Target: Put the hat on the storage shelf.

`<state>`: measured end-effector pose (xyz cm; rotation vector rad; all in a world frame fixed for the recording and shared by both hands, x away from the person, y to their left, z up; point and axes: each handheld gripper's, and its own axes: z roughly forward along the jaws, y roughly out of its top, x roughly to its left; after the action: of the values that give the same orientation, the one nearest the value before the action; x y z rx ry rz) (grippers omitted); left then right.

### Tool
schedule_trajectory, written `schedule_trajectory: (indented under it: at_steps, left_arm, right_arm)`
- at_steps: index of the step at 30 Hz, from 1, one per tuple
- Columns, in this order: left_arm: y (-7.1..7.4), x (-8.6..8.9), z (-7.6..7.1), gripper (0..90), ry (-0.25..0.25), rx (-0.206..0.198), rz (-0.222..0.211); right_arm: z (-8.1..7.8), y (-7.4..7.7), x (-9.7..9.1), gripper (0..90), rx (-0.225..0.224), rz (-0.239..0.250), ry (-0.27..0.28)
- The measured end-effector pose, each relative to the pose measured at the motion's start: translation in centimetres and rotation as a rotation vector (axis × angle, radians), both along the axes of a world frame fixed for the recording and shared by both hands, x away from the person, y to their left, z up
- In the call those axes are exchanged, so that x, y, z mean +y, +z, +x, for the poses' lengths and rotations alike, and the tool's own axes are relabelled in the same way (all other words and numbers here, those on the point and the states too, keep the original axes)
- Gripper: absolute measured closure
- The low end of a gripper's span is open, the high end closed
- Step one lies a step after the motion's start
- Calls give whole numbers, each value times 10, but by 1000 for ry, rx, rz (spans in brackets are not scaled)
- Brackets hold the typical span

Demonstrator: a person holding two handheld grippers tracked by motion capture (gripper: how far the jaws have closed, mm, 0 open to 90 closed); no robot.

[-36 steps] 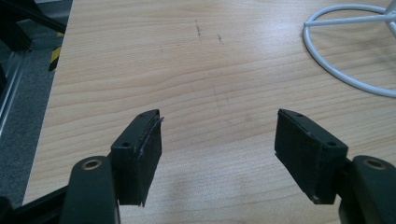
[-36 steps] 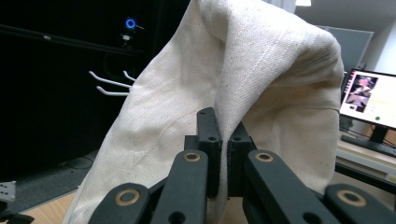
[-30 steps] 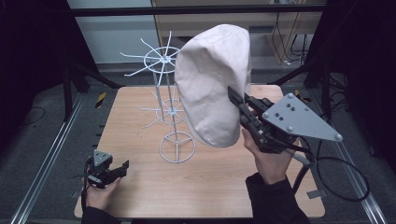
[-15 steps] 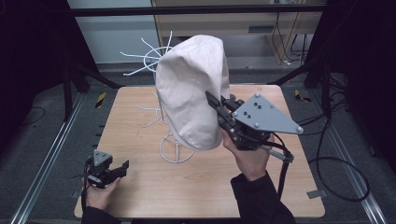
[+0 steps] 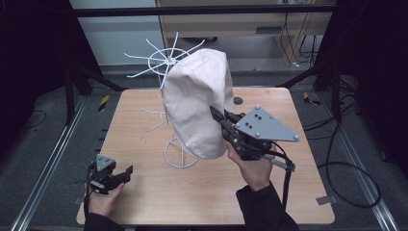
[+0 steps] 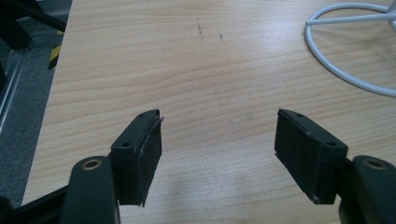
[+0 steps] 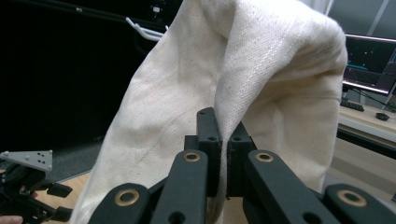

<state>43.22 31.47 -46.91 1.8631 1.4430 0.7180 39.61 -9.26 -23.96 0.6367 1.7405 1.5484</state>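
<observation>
We hold the cloth bag pinched by its edge in our right gripper, lifted over the wire rack near the tabletop's middle, apparently for hanging, while our left gripper waits released by the near-left corner.

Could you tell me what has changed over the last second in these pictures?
The right tool, still shut on the cloth bag, carried it leftward across the table until it covers much of the white wire rack. The left tool stayed open, resting low near the table's front left corner, and the rack stayed in place.
</observation>
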Motion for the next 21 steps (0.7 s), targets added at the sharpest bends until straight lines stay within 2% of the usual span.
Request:
schedule_trajectory:
  at_steps: [5, 8, 9, 15, 21]
  left_arm:
    - [0, 0, 0, 318, 0, -1, 2]
    - [0, 0, 0, 318, 0, -1, 1]
    - [0, 0, 0, 318, 0, -1, 2]
    - [0, 0, 0, 318, 0, -1, 2]
    - [0, 0, 0, 318, -1, -2, 2]
  right_arm:
    - [0, -7, 0, 884, 17, -7, 6]
    - [1, -10, -2, 880, 42, -2, 7]
    - [2, -14, -3, 877, 63, 0, 10]
    - [4, -18, -3, 868, 81, -5, 11]
    - [8, -21, 1, 809, 100, -24, 5]
